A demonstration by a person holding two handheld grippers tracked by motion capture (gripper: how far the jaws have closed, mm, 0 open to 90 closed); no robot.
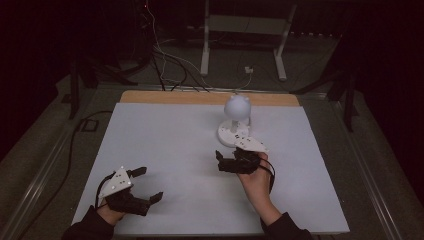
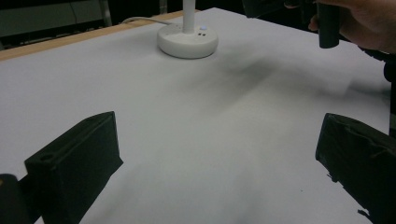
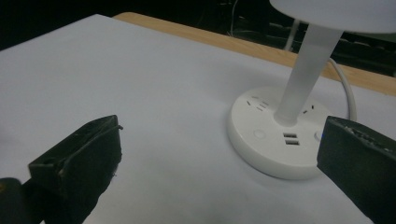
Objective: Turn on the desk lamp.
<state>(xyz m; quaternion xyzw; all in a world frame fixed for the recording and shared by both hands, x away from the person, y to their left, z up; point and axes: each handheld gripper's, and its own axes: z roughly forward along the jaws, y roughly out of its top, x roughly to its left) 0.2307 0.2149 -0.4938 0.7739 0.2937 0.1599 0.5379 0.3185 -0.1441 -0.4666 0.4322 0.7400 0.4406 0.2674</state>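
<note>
Over on the left, our left gripper (image 1: 148, 184) waits low on the white table (image 1: 165, 150) with its jaws spread, nothing between them. Moving right, our right gripper (image 1: 226, 161) has its jaws wide too, lined up on the lamp (image 1: 235, 122) (round base with sockets and buttons, standing toward the far edge). We judge nothing is done yet: contact with the base remains ahead.

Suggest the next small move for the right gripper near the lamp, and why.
Probably ease the right gripper forward toward the lamp base. Its fingers are open and short of the base, whose buttons face it; the left gripper waits open, farther away.
</note>
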